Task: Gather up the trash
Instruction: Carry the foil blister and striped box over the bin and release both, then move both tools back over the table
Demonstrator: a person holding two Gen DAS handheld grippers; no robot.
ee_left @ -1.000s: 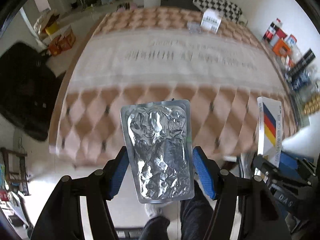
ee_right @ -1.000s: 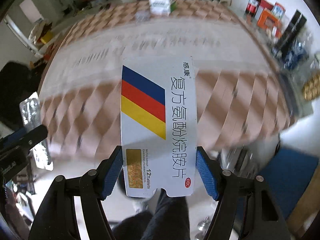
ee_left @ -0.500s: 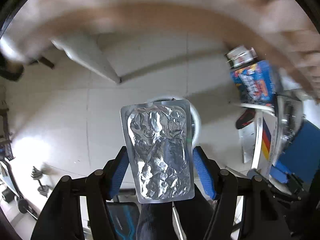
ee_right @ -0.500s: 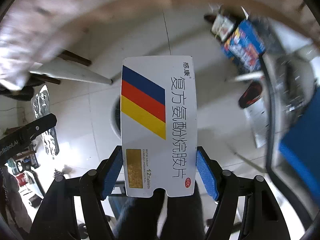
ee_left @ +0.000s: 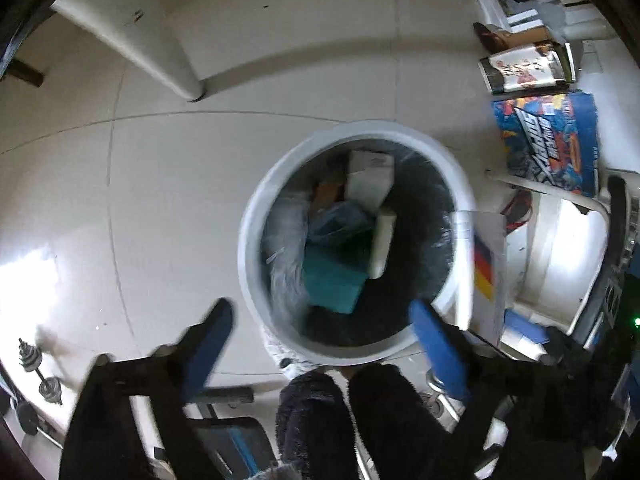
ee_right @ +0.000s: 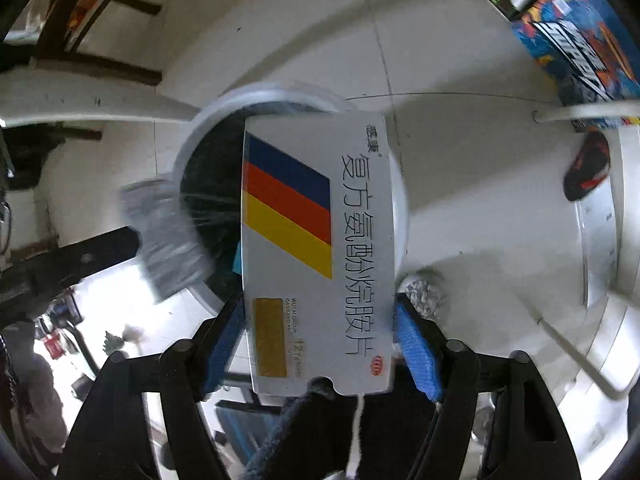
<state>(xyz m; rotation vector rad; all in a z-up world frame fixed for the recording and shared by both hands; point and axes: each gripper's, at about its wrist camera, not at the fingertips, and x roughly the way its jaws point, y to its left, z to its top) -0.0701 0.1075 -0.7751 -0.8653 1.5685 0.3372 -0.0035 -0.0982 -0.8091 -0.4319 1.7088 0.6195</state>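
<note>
Left tool (ee_left: 320, 348): blue pads spread wide with nothing between them, poised over the white trash bin (ee_left: 256, 184) so a release falls inside; a blurred foil blister pack (ee_right: 168, 236) hangs at the bin's left rim, apparently mid-fall. Right tool (ee_right: 320, 336): clamped on the tablet box (ee_right: 316, 248), held over the bin's right half, likely next to drop; bare tiled floor (ee_left: 152, 184) surrounds the bin; a blue toy carton (ee_left: 548, 140) lies far right.
</note>
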